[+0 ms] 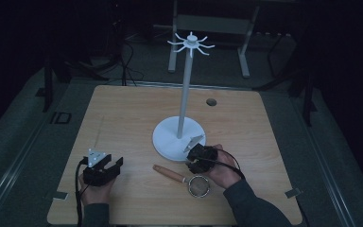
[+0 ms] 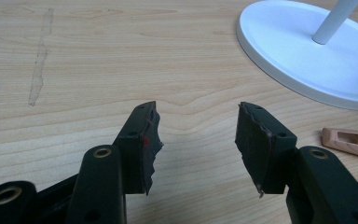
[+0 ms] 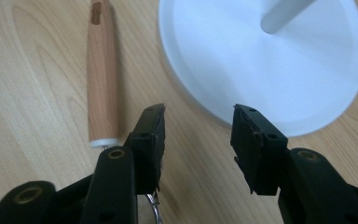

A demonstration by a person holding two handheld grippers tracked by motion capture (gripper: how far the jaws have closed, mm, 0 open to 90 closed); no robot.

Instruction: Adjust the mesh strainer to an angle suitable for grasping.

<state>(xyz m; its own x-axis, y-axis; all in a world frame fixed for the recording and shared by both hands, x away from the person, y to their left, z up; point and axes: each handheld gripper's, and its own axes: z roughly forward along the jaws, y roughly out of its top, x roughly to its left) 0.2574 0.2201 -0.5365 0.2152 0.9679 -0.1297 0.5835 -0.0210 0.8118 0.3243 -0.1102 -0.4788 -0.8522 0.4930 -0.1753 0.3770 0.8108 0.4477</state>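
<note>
Right hand-held gripper [image 3: 198,135] jaws apart, empty, over strainer [image 1: 198,185] wooden handle [image 3: 101,70]; left hand-held gripper [image 2: 198,140] wide, empty; no legible writing.

The left gripper [image 1: 102,166] rested at seven o'clock, jaws apart and pointing toward one o'clock. The right gripper [image 1: 199,157], at five o'clock, held its jaws half-spread with nothing between them.

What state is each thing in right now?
Strainer: flat on the table, not gripped.
Stand: upright, hooks bare.
Left gripper: jaws open, nothing between them.
Right gripper: jaws open, nothing between them, above the strainer.
</note>
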